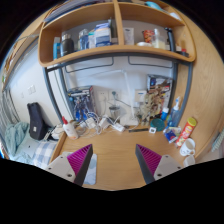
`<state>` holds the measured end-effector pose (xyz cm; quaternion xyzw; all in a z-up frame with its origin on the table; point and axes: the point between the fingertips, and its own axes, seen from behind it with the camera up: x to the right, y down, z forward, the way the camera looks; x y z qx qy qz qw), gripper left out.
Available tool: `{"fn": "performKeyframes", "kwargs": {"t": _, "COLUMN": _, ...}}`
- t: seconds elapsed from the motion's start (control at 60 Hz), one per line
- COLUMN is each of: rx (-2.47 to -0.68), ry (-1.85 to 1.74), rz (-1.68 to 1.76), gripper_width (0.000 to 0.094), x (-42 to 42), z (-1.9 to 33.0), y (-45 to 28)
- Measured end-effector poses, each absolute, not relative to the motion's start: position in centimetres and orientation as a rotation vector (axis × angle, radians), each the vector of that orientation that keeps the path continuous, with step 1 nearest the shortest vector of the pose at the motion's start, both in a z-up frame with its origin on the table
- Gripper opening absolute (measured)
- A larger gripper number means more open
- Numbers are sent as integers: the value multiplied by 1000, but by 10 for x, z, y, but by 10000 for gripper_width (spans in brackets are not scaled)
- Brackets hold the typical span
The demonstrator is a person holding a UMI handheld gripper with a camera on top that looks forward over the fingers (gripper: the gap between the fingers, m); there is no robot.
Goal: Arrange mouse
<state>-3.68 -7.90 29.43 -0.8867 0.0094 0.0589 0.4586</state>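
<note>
Bare desk (112, 150) lies beyond the open, empty claw (113, 160).

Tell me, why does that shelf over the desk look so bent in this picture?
Gripper view: the wide-angle lens bows the wooden shelf and the desk into curves. Daylight looks soft and even, with no strong glare. The open gripper shows its pink pads sharply; the far clutter is too small to read.

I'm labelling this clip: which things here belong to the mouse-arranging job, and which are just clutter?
Job: open claw, nothing between its fingers; bare light wooden desk top. No mouse clearly visible.
Clutter: assorted containers on wooden wall shelf; black bag; orange-topped bottle.
</note>
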Motion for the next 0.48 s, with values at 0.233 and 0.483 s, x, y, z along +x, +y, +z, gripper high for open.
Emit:
{"fn": "performKeyframes", "kwargs": {"t": 0.233, "rx": -2131, "ry": 55, "rz": 52, "gripper_width": 856, "x": 48, "z": 317, "y": -113}}
{"fn": "performKeyframes", "kwargs": {"t": 0.483, "rx": -2129, "ry": 87, "rz": 34, "gripper_width": 854, "x": 95, "z": 309, "y": -143}}
